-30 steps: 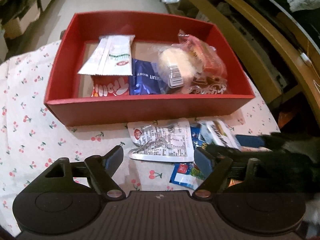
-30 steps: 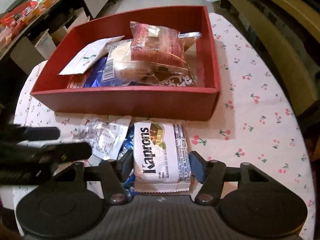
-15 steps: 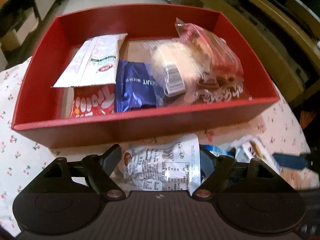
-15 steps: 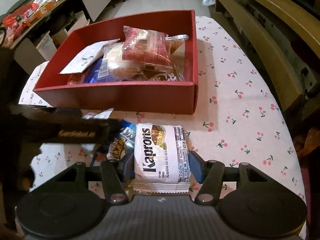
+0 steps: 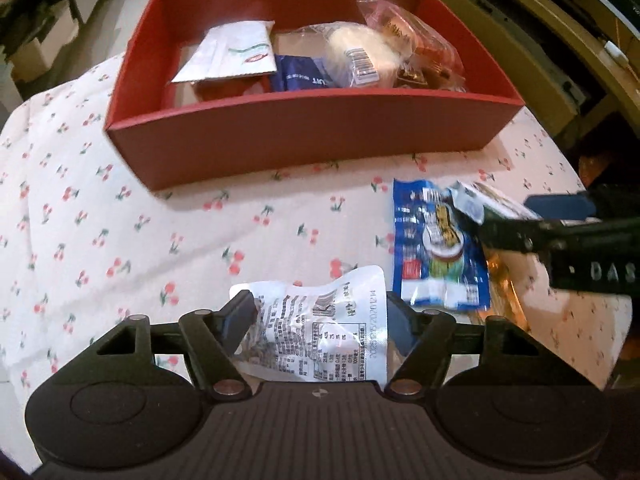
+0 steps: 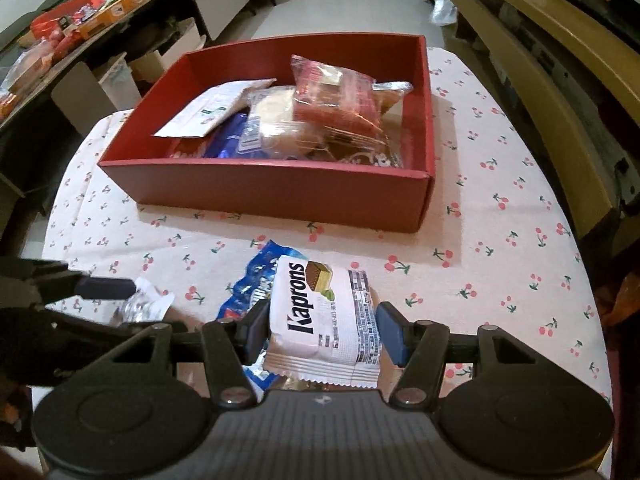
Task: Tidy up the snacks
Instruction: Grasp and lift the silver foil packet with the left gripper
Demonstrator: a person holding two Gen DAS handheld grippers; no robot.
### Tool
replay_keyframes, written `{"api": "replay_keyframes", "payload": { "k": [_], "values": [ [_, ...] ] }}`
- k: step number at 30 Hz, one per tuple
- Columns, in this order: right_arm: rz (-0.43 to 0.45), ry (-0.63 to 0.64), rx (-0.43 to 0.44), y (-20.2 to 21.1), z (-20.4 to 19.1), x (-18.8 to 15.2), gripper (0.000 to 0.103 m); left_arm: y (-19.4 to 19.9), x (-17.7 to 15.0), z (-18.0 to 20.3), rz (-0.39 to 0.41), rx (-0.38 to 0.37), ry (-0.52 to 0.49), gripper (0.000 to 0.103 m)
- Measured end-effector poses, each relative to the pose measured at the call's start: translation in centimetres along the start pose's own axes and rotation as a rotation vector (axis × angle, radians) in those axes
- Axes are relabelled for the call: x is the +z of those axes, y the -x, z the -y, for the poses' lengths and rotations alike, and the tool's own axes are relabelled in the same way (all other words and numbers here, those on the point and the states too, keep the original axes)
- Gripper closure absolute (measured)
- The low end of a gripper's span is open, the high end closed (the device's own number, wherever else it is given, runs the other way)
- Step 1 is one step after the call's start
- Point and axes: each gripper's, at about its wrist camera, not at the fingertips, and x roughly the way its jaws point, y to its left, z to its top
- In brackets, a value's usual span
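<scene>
A red box (image 5: pixel 304 128) (image 6: pixel 280 192) on the cherry-print tablecloth holds several snack packs. My left gripper (image 5: pixel 320 312) is shut on a silver printed pouch (image 5: pixel 324 336), held above the cloth in front of the box. My right gripper (image 6: pixel 324 326) is shut on a white Kaprons wafer pack (image 6: pixel 320 316), also in front of the box. A blue snack pack (image 5: pixel 436 248) (image 6: pixel 248 284) lies flat on the cloth between the two grippers. The right gripper shows at the right edge of the left wrist view (image 5: pixel 560 224), the left gripper at the left edge of the right wrist view (image 6: pixel 80 304).
The round table (image 6: pixel 520 240) drops off to the floor on all sides. A wooden bench (image 6: pixel 560 92) runs along the right. A dark counter with more goods (image 6: pixel 80 20) stands at far left.
My left gripper closed on the silver pouch and pulled it back and left, away from the box. My right gripper drew back with the Kaprons pack, uncovering the blue pack.
</scene>
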Motion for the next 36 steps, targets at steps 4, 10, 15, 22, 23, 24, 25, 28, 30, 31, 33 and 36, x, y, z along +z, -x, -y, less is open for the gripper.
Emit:
{"api": "replay_keyframes", "payload": {
  "k": [4, 10, 15, 22, 23, 24, 25, 28, 30, 31, 33, 36],
  "values": [
    [0.014, 0.005, 0.009, 0.4, -0.4, 0.1, 0.045, 1.7, -0.9, -0.6, 0.028, -0.019, 0.017, 0.04],
    [0.008, 0.012, 0.013, 0.3, -0.7, 0.0, 0.045, 1.5, -0.7, -0.8, 0.007, -0.013, 0.023, 0.032],
    [0.013, 0.016, 0.029, 0.6, -0.7, 0.0, 0.045, 0.6, -2.0, -0.3, -0.047, 0.005, -0.019, 0.025],
    [0.022, 0.047, 0.054, 1.4, -1.7, -0.4, 0.045, 1.6, -5.0, 0.8, -0.117, -0.002, -0.132, 0.023],
    [0.022, 0.051, 0.057, 1.5, -1.9, -0.4, 0.045, 1.8, -5.1, 1.1, -0.123, -0.009, -0.158, 0.021],
    [0.022, 0.054, 0.059, 1.5, -2.0, -0.5, 0.045, 2.0, -5.1, 1.4, -0.125, -0.008, -0.192, 0.02],
    [0.022, 0.056, 0.06, 1.5, -2.0, -0.6, 0.045, 2.4, -5.0, 1.9, -0.119, 0.011, -0.239, 0.018],
    [0.022, 0.056, 0.062, 1.6, -2.0, -0.6, 0.045, 3.1, -4.2, 2.2, -0.088, 0.062, -0.324, 0.013],
    [0.019, 0.056, 0.064, 1.4, -2.1, -0.5, 0.045, 2.6, -3.1, 1.5, -0.078, 0.069, -0.313, 0.013],
    [0.017, 0.056, 0.064, 1.4, -2.1, -0.5, 0.045, 2.0, -2.6, 1.2, -0.084, 0.057, -0.304, 0.013],
    [0.013, 0.06, 0.065, 1.2, -2.3, -0.5, 0.045, 1.1, -2.4, 0.7, -0.109, 0.034, -0.287, 0.013],
    [0.008, 0.066, 0.067, 1.0, -2.5, -0.5, 0.045, -0.6, -2.9, 0.8, -0.155, 0.024, -0.297, 0.013]
  ]
}}
